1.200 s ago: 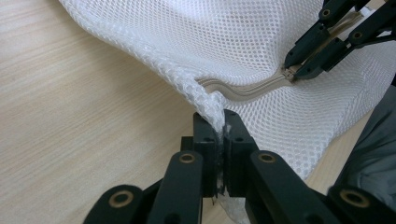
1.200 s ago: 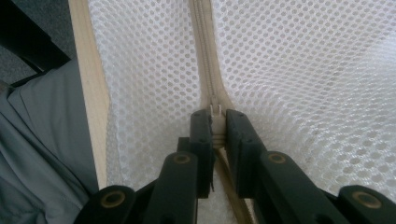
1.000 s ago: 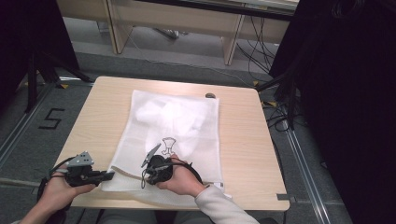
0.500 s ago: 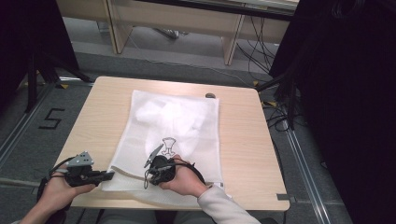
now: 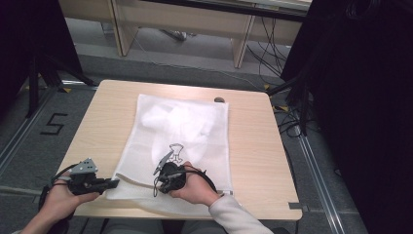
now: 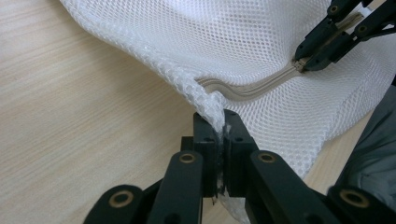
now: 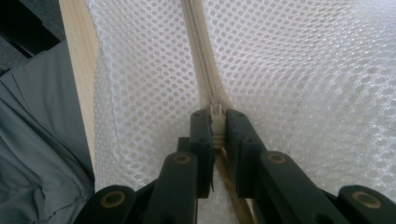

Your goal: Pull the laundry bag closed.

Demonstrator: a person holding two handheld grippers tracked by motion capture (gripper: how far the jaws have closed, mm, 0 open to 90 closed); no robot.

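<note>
Thing: we had a white mesh zip-up laundry bag (image 5: 180, 141) lying flat across the middle of the pale wooden surface (image 5: 253, 141), its zipped edge towards six o'clock, nearest the person.
Handling: we judged it light, limp and loosely woven; it would drape and bunch rather than hold shape, and the mesh could snag.
Where to hold: we judged the corner fabric and the cream zip slider (image 7: 215, 112) the sound places, since the open mesh gives little to pinch.
Left hand-held gripper (image 6: 219, 140): its jaws were closed on a fold of the bag's corner, at about seven o'clock on the surface.
Right hand-held gripper (image 7: 215, 133): its jaws were pressed together on the zip slider, at six o'clock.
Pose: both hands came in low from six o'clock, the left hand-held gripper pointing towards three o'clock, the right towards eleven.
</note>
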